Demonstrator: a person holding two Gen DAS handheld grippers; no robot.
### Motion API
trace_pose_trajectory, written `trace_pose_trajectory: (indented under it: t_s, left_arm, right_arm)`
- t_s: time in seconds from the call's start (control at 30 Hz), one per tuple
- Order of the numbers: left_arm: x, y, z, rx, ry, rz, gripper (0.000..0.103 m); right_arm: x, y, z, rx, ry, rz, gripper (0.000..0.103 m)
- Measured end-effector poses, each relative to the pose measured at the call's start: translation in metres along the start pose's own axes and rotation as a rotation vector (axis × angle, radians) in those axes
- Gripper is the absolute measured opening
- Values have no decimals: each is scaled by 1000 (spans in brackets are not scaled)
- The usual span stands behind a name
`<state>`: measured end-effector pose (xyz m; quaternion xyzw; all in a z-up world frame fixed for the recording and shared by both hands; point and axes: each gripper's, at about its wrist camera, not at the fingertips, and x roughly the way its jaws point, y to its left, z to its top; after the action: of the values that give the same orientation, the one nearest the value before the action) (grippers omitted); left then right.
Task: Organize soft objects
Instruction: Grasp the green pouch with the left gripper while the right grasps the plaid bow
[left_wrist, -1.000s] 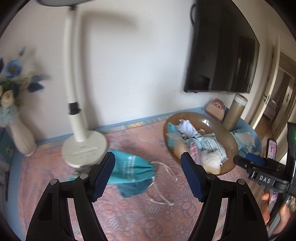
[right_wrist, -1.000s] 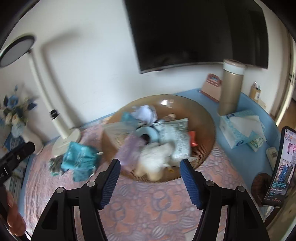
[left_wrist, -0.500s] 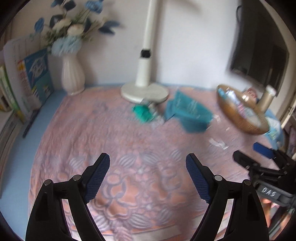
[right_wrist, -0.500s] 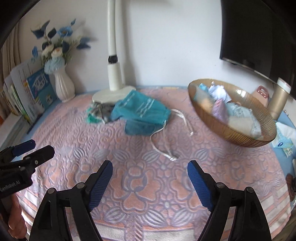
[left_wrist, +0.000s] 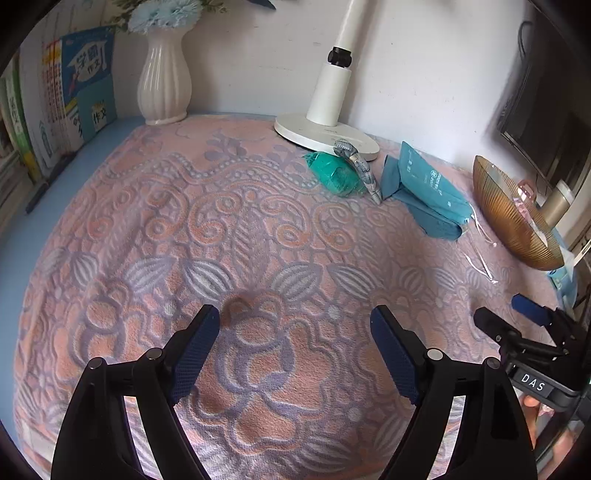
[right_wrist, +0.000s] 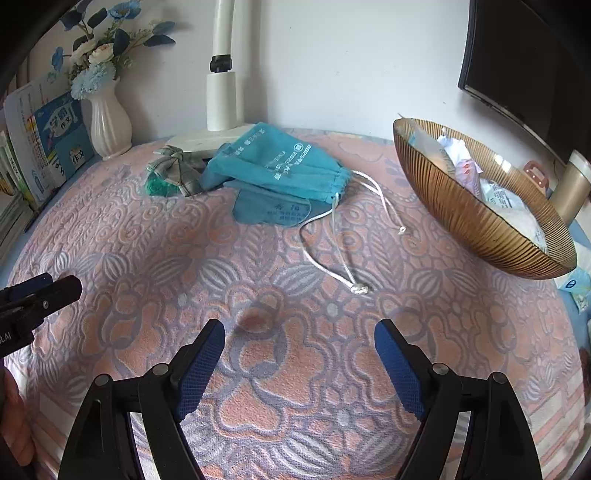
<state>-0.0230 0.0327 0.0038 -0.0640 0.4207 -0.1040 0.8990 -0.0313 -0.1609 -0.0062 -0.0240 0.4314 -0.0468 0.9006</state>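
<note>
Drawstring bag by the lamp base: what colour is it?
Teal drawstring bag with pale print and white cords, clearest in the right wrist view.

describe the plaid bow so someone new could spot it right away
Find the white lamp base by the back wall, on the pink patterned cloth. The plaid bow lies against its front edge, left of the teal drawstring bag. It alone is checked grey-green, atop a bright green scrap.
</note>
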Motion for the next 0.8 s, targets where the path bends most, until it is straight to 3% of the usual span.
trace_pose_trajectory:
  t_s: [0.13,0.6,0.7,0.8]
  left_arm:
    - [0,-2,-1,5,1,-3,83]
    - [3,-7,-2,40,3,37,83]
    - [1,-9,-1,47,11,40,83]
    - [-6,-21,7,132,29,140,82]
  right_arm:
    - [3,-3,1,16,15,0,87]
    - [5,-9,0,40,50,8,87]
    - [5,-10,2,27,68,46,87]
    - [1,-7,12,23,129,124,84]
